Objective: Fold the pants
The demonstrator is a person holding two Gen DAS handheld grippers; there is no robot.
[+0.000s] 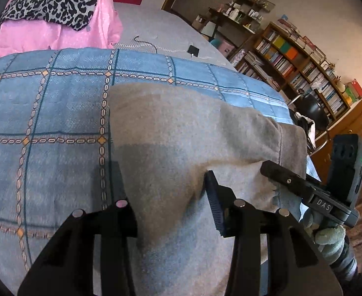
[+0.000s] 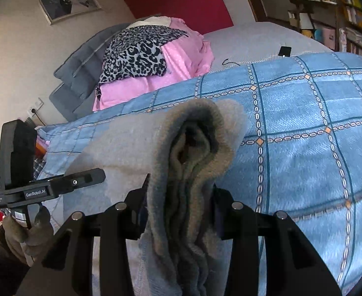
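Grey pants lie spread over a blue checked blanket on the bed, one end lifted between both tools. Left tool: jaws part-way closed with a fold of the grey fabric running up between them; the right finger presses against the cloth, the left finger is blurred, so the grip reads as clenched on the pants. Right tool: jaws clamped on a thick bunched wad of the pants' ribbed edge, layers stacked between the pads. Each tool shows in the other's view, held by a gloved hand. At the bed's far end: pink bedding under a leopard-print cloth. Bookshelf behind.
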